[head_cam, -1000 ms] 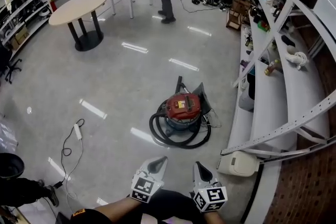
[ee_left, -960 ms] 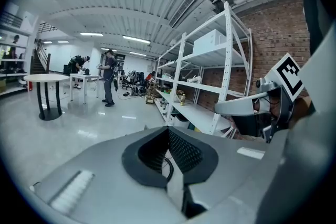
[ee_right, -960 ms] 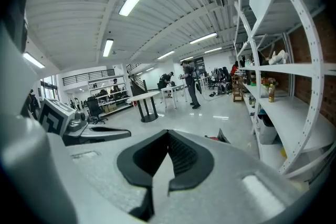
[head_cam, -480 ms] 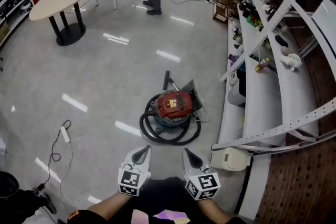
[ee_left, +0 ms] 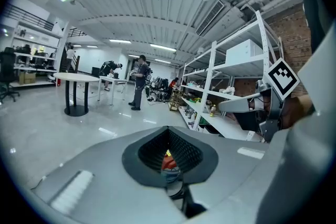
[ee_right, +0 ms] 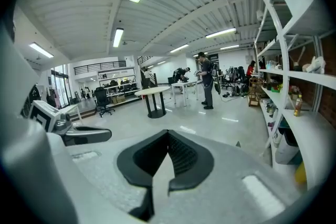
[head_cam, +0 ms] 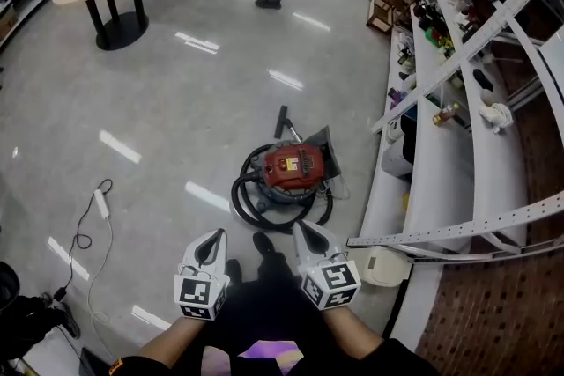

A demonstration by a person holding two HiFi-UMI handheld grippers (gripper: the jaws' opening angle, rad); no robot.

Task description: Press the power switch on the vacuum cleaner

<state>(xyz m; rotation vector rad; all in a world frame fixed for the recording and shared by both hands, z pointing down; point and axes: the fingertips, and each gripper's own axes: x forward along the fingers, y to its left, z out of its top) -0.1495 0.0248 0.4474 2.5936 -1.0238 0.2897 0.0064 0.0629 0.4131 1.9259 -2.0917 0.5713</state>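
Ahead, vacuum cleaner (head_cam: 293,167) switch too small to see, left gripper (head_cam: 211,240) and right gripper (head_cam: 307,233) jaws pressed together

The left gripper (head_cam: 214,235) and right gripper (head_cam: 302,230) have pale grey shells that taper to a point. Black ribbed pads (ee_left: 181,152) line a diamond-shaped hollow. Each bears a cube (head_cam: 196,296) of black-and-white square markers. The person wears black sleeves (head_cam: 145,362), one with an orange tag (head_cam: 119,363), dark trousers (head_cam: 256,304) and black shoes (head_cam: 264,244).

Red vacuum cleaner (head_cam: 293,166) on floor (head_cam: 159,110) — black hose (head_cam: 249,209) coiled around
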